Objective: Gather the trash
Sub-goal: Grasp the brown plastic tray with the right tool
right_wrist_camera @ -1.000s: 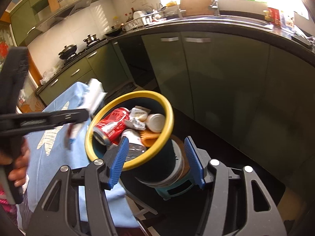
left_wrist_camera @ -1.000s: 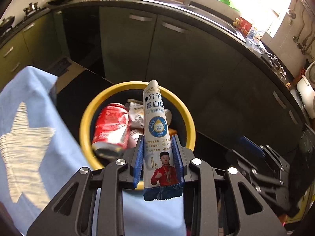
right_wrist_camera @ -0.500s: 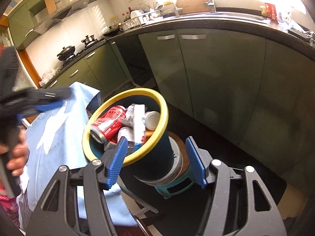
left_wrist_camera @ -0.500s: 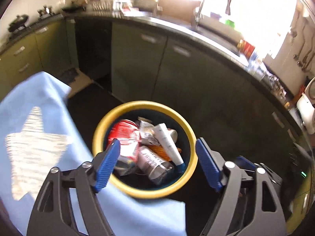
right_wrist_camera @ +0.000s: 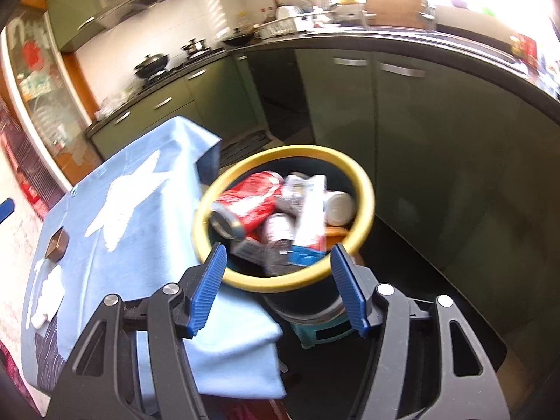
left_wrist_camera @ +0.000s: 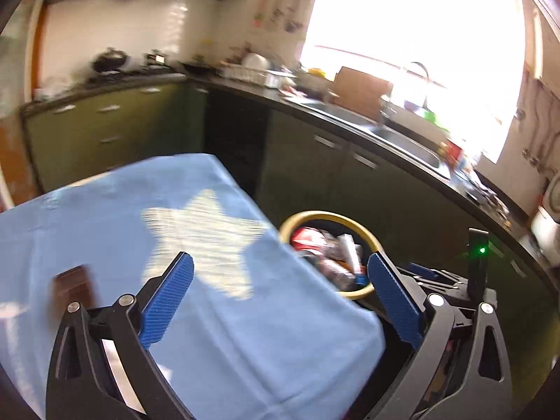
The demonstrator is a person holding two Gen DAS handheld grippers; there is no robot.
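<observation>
Fingers (right_wrist_camera: 206, 288) apart above can-filled bin (right_wrist_camera: 365, 224)

Home kitchen: green cabinets (right_wrist_camera: 402, 112), stove (right_wrist_camera: 164, 66), sink (left_wrist_camera: 406, 140).

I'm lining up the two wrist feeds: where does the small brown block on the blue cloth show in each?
Left wrist view: small brown block, blurred, lower left, just left of the left gripper.
Right wrist view: far left, mid-height, on the blue cloth.
Shared landmark: the yellow-rimmed trash bin, beyond the cloth's right edge.
</observation>
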